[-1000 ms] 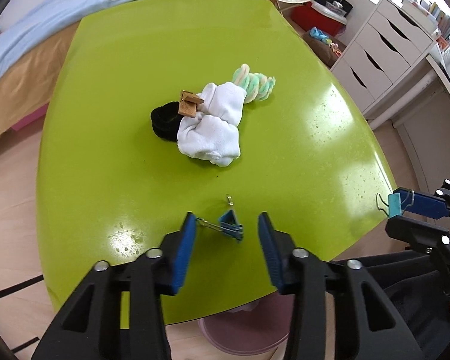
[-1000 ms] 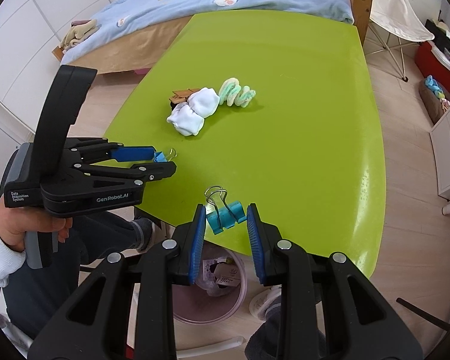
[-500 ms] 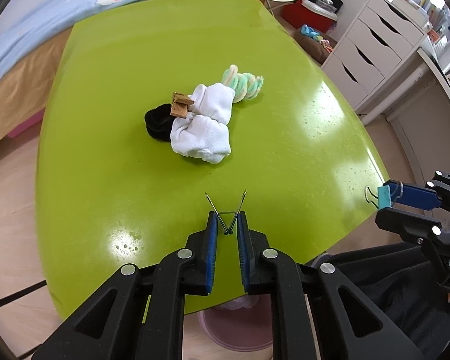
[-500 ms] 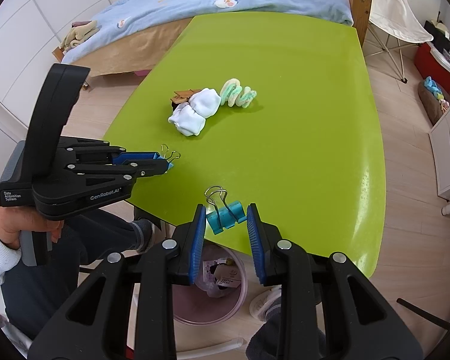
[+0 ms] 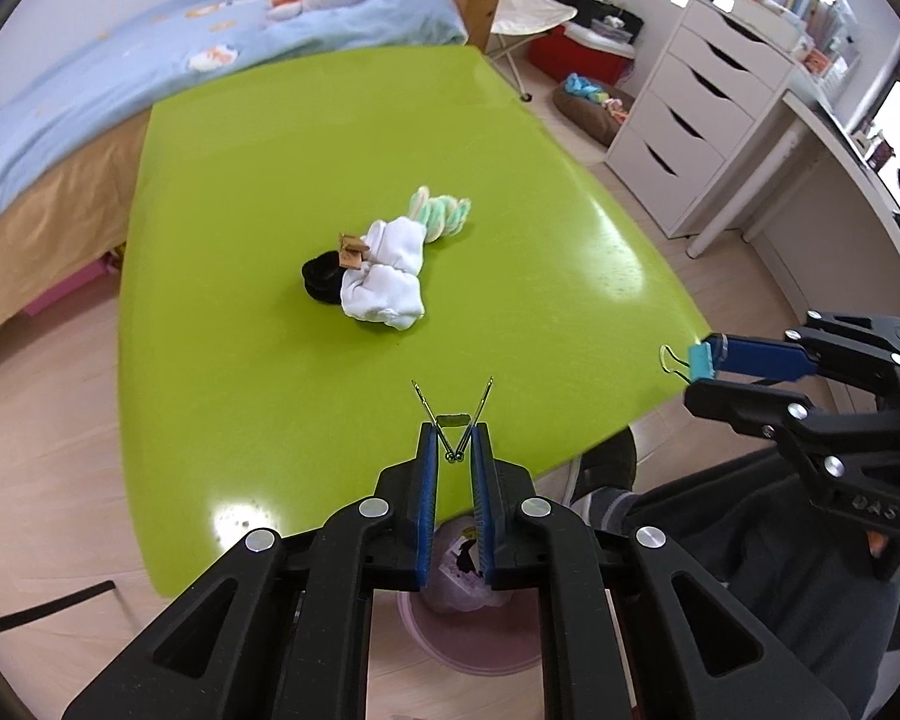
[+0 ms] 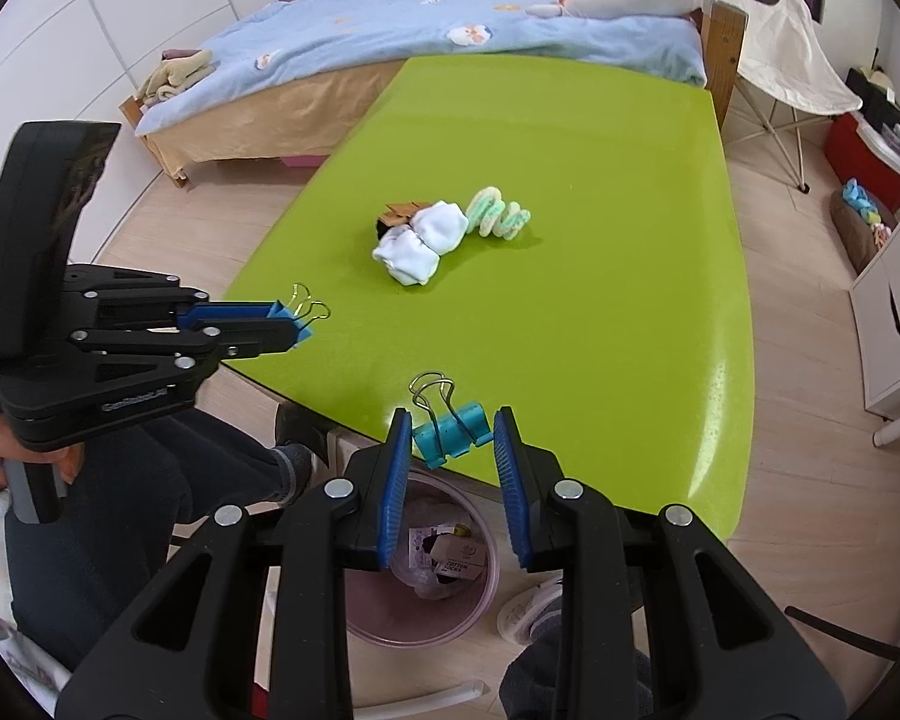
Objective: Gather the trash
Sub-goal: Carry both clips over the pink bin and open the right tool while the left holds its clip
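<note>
My left gripper (image 5: pixel 453 444) is shut on a small blue binder clip (image 5: pixel 453 420), whose wire handles stick up in a V above the near edge of the green table (image 5: pixel 270 180). The right wrist view shows this gripper (image 6: pixel 299 324) at the left with the blue clip (image 6: pixel 303 317) at its tip. My right gripper (image 6: pixel 453 429) is shut on a teal binder clip (image 6: pixel 450 433), held over the table's (image 6: pixel 600 300) front edge. The left wrist view has that right gripper (image 5: pixel 703 373) and teal clip (image 5: pixel 699 360) at the right. Below the edge stands a pink bin (image 6: pixel 426 600) with scraps inside.
Mid-table lies a white sock bundle (image 5: pixel 384 285) with a black sock (image 5: pixel 321 279), a cardboard scrap (image 5: pixel 351 252) and a green-and-white roll (image 5: pixel 441 213). A bed (image 5: pixel 150 78) lies beyond the table and white drawers (image 5: pixel 690 120) at the right. A person's legs (image 6: pixel 168 480) are beside the bin.
My left gripper shut on the blue clip that lay on the table and lifted it off the surface. The right gripper kept its hold on the teal clip and rose a little.
</note>
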Available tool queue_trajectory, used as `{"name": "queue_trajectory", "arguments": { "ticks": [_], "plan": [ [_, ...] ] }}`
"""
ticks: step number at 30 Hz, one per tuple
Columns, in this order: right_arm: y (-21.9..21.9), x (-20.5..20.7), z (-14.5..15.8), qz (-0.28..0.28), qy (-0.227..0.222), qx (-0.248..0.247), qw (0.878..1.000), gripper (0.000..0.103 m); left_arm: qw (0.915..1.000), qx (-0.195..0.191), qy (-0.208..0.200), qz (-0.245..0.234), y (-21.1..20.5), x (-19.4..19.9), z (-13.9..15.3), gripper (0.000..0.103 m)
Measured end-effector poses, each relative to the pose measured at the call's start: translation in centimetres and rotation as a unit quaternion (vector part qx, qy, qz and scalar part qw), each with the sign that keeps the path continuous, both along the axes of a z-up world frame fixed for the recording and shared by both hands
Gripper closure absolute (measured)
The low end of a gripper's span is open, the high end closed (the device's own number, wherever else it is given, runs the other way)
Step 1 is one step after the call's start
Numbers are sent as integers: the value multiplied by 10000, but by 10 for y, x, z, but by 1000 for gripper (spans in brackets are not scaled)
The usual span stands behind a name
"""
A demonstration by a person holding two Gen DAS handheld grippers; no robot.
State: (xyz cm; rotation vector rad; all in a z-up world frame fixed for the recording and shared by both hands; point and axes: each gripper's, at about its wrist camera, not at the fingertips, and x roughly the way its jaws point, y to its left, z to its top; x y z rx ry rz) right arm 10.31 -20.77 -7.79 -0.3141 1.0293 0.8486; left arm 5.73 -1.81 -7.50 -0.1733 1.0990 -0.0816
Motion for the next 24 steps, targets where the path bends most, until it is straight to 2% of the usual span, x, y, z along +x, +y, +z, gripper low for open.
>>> {"name": "queue_trajectory", "arguments": {
  "ticks": [6, 14, 24],
  "plan": [
    [-9, -19, 16, 57, -149, 101, 9998, 75, 9995, 60, -248, -161, -9, -27, 22, 93],
    [-19, -51, 29, 217, -249, 179, 9993, 75, 9984, 93, -446, -341, -23, -64, 37, 93],
    [-24, -84, 13, 402, -5, 134, 9991, 75, 9982, -52, -495, -327, -29, -101, 37, 93]
  ]
}}
